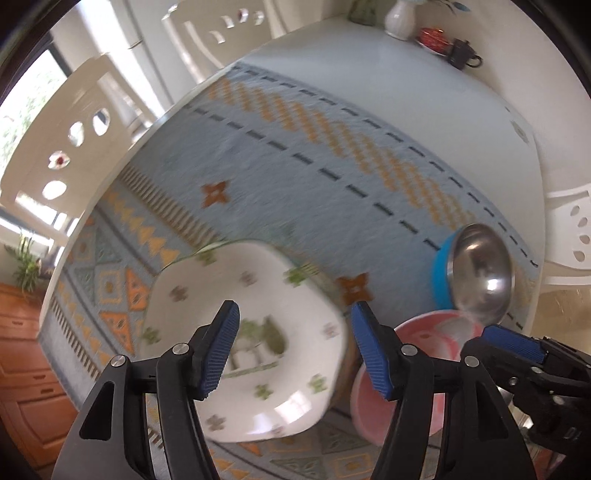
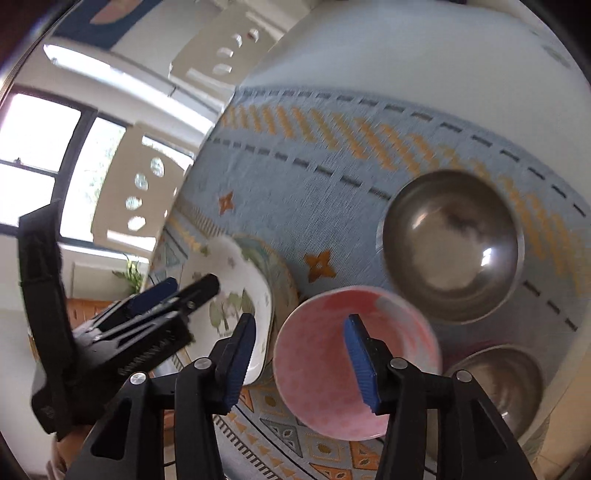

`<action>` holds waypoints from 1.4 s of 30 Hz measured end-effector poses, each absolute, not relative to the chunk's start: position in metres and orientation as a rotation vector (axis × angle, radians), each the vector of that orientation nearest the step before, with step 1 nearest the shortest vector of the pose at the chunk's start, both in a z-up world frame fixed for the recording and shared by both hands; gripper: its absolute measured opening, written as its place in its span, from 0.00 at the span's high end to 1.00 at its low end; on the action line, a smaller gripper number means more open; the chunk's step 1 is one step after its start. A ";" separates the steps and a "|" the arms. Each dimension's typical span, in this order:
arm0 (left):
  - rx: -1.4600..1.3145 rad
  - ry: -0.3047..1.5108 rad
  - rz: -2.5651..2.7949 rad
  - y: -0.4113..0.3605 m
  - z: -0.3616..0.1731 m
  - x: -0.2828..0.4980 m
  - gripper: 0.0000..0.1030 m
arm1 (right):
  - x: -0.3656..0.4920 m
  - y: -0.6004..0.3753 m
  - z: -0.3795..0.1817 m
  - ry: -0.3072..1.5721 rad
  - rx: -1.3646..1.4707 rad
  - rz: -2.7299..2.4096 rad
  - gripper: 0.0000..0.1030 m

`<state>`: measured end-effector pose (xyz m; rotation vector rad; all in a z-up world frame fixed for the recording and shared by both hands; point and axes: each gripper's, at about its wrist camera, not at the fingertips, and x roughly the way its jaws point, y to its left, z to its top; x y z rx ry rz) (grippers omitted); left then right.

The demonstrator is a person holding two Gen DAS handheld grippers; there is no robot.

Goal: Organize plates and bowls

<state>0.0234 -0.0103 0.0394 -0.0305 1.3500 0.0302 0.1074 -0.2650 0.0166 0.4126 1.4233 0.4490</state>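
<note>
A white square dish with green tree print lies on the patterned cloth; my left gripper is open just above its near right part. The dish also shows in the right wrist view, resting on a patterned plate. A pink bowl stands right of it; my right gripper is open, one finger outside its left rim, the other inside the bowl. The pink bowl and the right gripper show in the left wrist view. A steel bowl with a blue outside stands beyond.
A second steel bowl stands at the near right, beside the first. The blue and orange cloth covers a white table. White chairs surround it. A vase, a red dish and a black item stand at the far end.
</note>
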 end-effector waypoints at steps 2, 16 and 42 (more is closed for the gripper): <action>-0.014 1.347 0.006 -0.026 0.040 0.032 0.40 | 0.115 -0.282 0.018 1.423 0.411 0.431 0.53; 0.062 1.383 -0.159 -0.114 0.001 0.067 0.40 | 0.135 -0.392 -0.039 1.450 0.605 0.236 0.52; 0.015 1.462 -0.273 -0.128 -0.058 0.070 0.55 | 0.150 -0.389 -0.102 1.494 0.615 0.173 0.70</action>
